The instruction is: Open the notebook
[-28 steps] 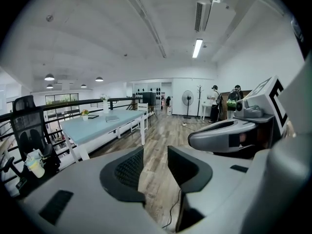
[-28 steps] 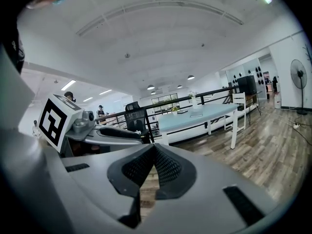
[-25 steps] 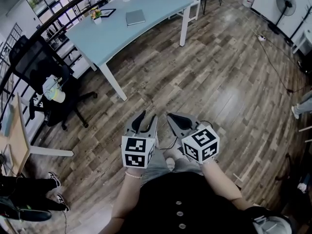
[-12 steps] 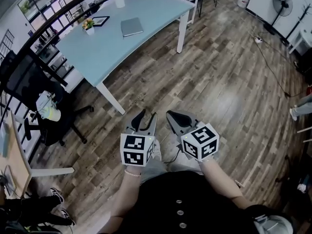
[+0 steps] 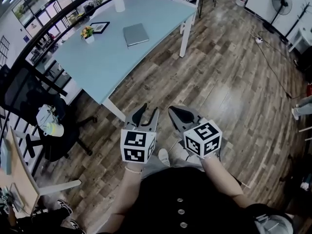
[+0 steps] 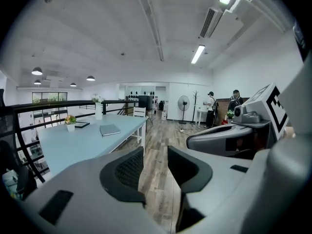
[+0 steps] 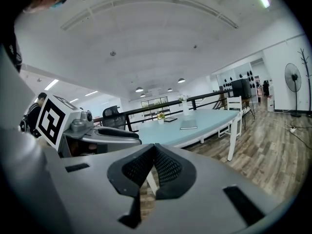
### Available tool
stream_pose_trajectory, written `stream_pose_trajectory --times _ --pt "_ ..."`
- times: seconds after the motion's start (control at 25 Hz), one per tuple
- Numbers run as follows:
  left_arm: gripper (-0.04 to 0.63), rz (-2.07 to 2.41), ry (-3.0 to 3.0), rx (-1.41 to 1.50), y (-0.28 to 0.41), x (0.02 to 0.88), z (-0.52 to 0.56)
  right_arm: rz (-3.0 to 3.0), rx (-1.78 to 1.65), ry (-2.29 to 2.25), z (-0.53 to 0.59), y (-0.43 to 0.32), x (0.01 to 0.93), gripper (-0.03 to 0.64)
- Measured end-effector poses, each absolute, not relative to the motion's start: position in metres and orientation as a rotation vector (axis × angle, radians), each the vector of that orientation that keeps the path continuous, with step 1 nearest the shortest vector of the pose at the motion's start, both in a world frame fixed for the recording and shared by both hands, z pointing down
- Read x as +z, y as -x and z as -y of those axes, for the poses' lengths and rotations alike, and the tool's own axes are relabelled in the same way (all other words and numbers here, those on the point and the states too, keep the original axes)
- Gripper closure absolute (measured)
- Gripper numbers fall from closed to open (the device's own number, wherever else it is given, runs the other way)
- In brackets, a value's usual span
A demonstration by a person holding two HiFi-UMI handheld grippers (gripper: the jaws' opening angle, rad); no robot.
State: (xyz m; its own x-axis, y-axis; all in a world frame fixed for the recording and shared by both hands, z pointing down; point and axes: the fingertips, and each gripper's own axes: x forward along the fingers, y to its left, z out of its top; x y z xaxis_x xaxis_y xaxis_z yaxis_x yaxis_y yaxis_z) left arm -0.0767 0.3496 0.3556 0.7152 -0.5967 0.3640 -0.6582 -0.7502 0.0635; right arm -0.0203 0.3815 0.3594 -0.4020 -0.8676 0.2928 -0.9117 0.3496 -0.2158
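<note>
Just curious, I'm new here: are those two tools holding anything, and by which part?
Nothing is held. The left tool is open and empty, the right tool closed on nothing; the notebook lies on the table.

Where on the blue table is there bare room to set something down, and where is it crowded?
The table is bare across its whole near half, from the notebook down to the near corner, and at its right end beyond the notebook. The far edge is crowded: flower pot, frame, vase.

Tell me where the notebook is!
In the head view, the grey notebook lies closed on the light blue table, toward its far end, right of the black frame.
</note>
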Motion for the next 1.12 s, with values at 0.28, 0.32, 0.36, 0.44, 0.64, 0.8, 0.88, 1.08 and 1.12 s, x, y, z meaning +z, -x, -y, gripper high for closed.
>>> stream_pose_trajectory --times 0.28,0.32,0.36,0.44,0.64,0.8,0.88,1.08,1.12 --pt "0.442 0.960 -2.721 0.489 0.082 0.365 -0.326 2.470 0.546 -1.657 -0.354 0.028 0.361 0.609" --pt "0.442 0.962 -2.718 0.487 0.083 0.365 -0.324 2.475 0.547 -1.657 -0.352 0.029 0.360 0.609" --pt "0.442 0.965 -2.714 0.486 0.084 0.366 -0.322 2.477 0.548 -1.654 -0.350 0.029 0.360 0.609" --pt "0.442 0.966 -2.705 0.488 0.086 0.368 -0.320 2.477 0.549 -1.649 -0.348 0.030 0.361 0.609" --pt "0.442 0.964 -2.695 0.503 0.085 0.373 -0.316 2.473 0.565 -1.645 -0.344 0.028 0.365 0.609" --pt "0.442 0.951 -2.682 0.521 0.080 0.378 -0.309 2.462 0.594 -1.651 -0.338 0.022 0.371 0.609" --pt "0.442 0.951 -2.680 0.533 0.076 0.381 -0.305 2.458 0.605 -1.651 -0.332 0.018 0.376 0.609" --pt "0.442 0.951 -2.657 0.544 0.070 0.390 -0.291 2.487 0.670 -1.631 -0.311 0.011 0.387 0.609" --pt "0.442 0.954 -2.649 0.544 0.069 0.392 -0.287 2.493 0.677 -1.623 -0.306 0.010 0.388 0.609"
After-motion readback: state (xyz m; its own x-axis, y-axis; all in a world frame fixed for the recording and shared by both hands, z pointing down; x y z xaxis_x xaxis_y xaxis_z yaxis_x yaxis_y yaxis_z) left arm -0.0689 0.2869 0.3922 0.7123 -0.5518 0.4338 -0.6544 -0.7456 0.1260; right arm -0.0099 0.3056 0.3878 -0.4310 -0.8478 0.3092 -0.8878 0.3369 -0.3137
